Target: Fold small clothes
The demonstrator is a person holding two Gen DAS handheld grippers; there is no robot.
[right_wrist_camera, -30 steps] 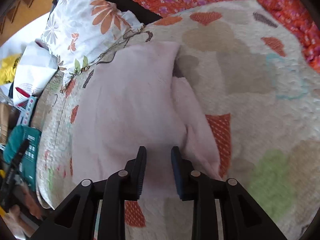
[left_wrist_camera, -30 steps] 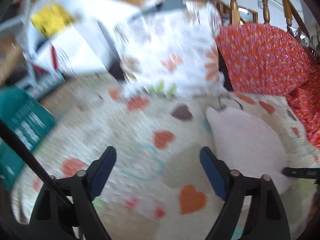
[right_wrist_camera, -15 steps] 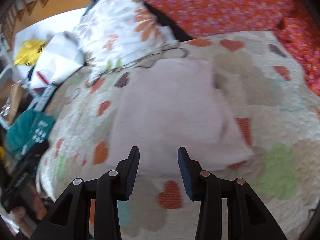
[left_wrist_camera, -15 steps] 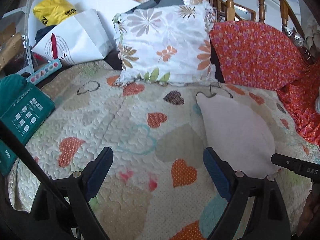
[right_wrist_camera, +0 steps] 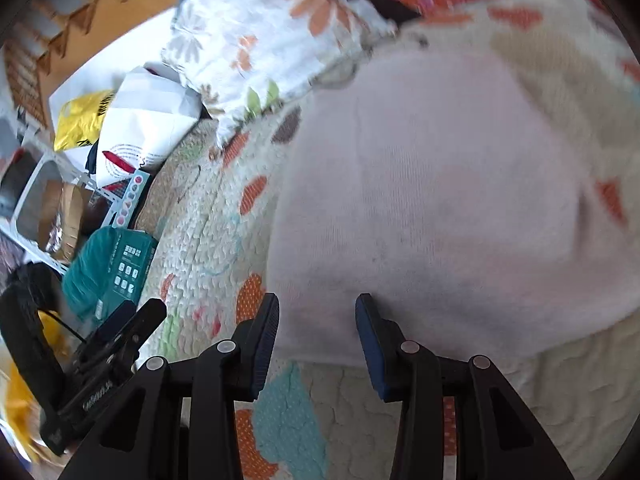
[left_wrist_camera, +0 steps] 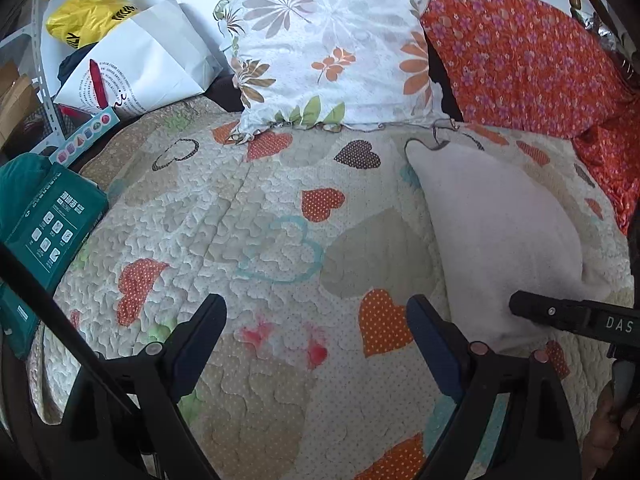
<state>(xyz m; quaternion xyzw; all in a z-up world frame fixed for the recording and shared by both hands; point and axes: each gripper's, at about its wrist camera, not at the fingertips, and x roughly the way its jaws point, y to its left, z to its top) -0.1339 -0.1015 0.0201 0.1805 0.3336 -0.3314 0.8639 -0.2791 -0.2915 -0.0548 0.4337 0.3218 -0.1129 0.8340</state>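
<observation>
A pale pink folded garment [left_wrist_camera: 500,236] lies flat on the heart-patterned quilt [left_wrist_camera: 260,220], to the right in the left wrist view. It fills the middle of the right wrist view [right_wrist_camera: 440,184]. My left gripper [left_wrist_camera: 316,328] is open and empty above bare quilt, left of the garment. My right gripper [right_wrist_camera: 316,320] is open and empty, its fingers just above the garment's near edge. The right gripper also shows at the right edge of the left wrist view [left_wrist_camera: 560,314], over the garment's near corner.
A floral pillow [left_wrist_camera: 336,48] and an orange-red floral cushion [left_wrist_camera: 520,64] stand at the back of the quilt. A white paper bag [left_wrist_camera: 136,68], a yellow bag [left_wrist_camera: 88,12] and a teal box [left_wrist_camera: 48,220] sit off the quilt's left side.
My right gripper has opened wider, let go of the garment and drawn back to its near edge. The garment now lies folded flat. The left gripper stayed open and settled.
</observation>
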